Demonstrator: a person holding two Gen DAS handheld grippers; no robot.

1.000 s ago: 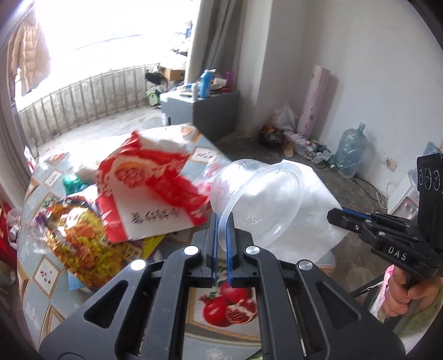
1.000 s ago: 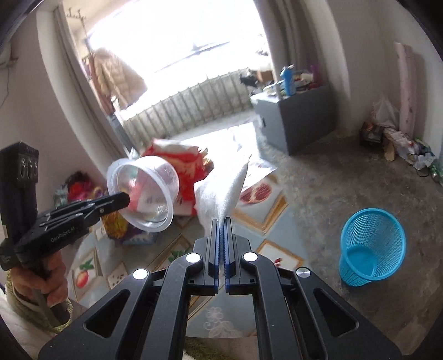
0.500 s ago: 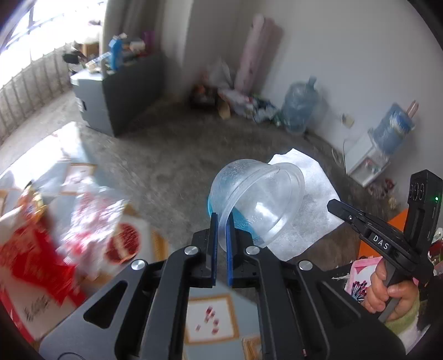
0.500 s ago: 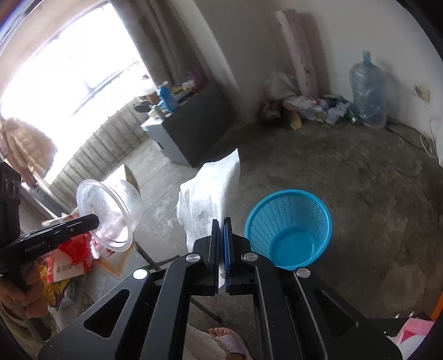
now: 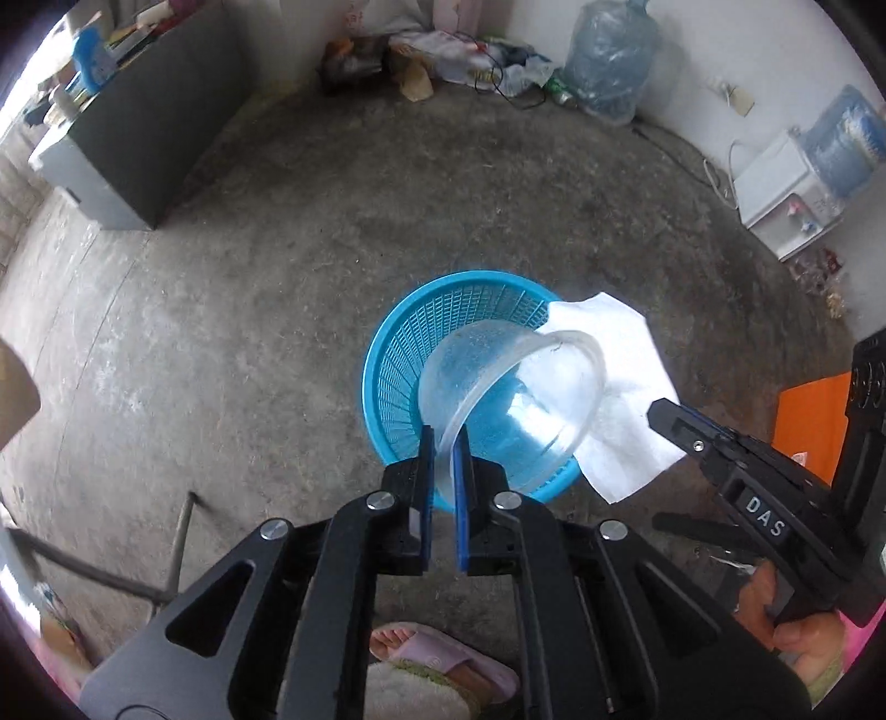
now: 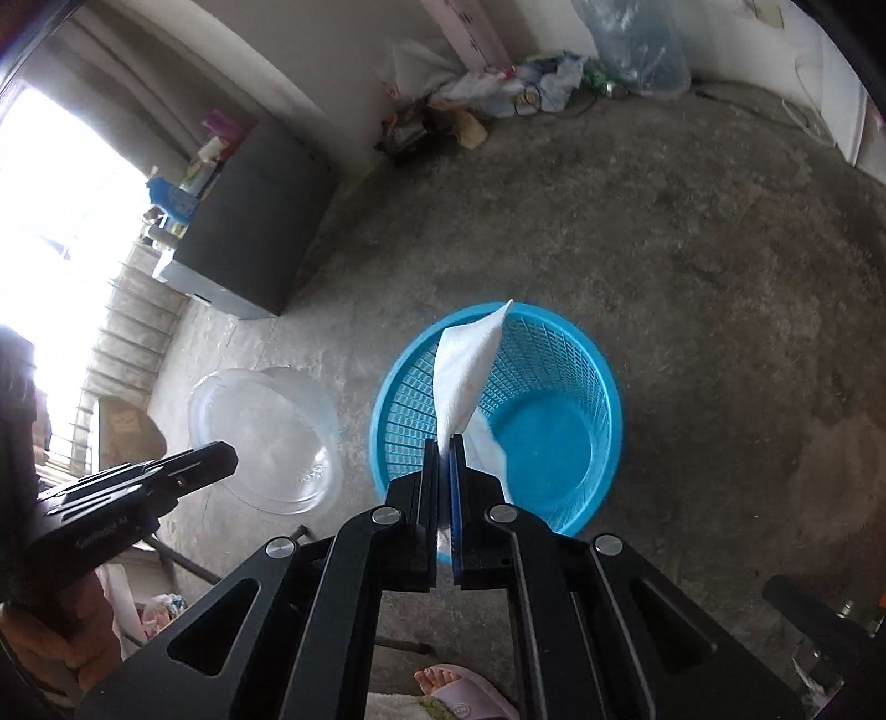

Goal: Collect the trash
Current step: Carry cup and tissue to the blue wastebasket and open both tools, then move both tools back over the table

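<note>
A blue mesh basket (image 5: 398, 354) stands on the concrete floor below both grippers. My left gripper (image 5: 442, 437) points down over its near rim. Its jaws are opening, with the rim of a clear plastic bowl (image 5: 515, 399) still between the pads, which no longer pinch it. My right gripper (image 6: 443, 443) is shut on a white paper napkin (image 6: 465, 365) that hangs over the basket (image 6: 603, 387). In the right wrist view the bowl (image 6: 266, 437) and the left gripper (image 6: 227, 454) sit left of the basket. In the left wrist view the right gripper (image 5: 664, 410) holds the napkin (image 5: 614, 387) at the basket's right edge.
A grey cabinet (image 5: 138, 138) stands at the far left. Water jugs (image 5: 609, 61) and loose litter (image 5: 443, 50) line the back wall. A person's foot in a pink slipper (image 5: 437, 659) is just below the grippers. A metal frame leg (image 5: 177, 543) is at the lower left.
Both grippers swung away from the littered table and sank to just over the blue basket, carrying the bowl and the napkin. The gap between the left pads has widened.
</note>
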